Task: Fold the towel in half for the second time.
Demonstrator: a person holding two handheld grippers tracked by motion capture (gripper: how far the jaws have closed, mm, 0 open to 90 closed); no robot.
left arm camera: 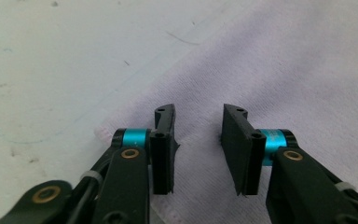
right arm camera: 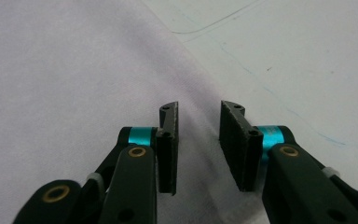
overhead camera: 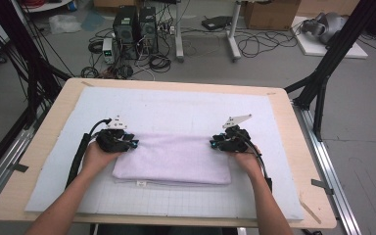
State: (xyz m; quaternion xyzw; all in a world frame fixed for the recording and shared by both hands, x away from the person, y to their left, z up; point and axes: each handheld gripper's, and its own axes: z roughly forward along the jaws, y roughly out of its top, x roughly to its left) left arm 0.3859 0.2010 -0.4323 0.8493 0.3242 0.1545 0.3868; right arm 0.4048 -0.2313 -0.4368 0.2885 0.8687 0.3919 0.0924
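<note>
High view: wooden table under a white mat, cables beyond.

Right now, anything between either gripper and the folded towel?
Nothing visible. The left gripper sits over the folded lilac towel's left far corner and the right gripper over its right far corner, jaws apart with bare cloth showing in each gap. The white mat around the towel carries nothing else.

Light fell evenly and softly from above, leaving only faint shadows under the towel on the pale mat. The high view looked slightly soft and grainy. Both gripper views were bright and washed out, their lower corners blurred.
</note>
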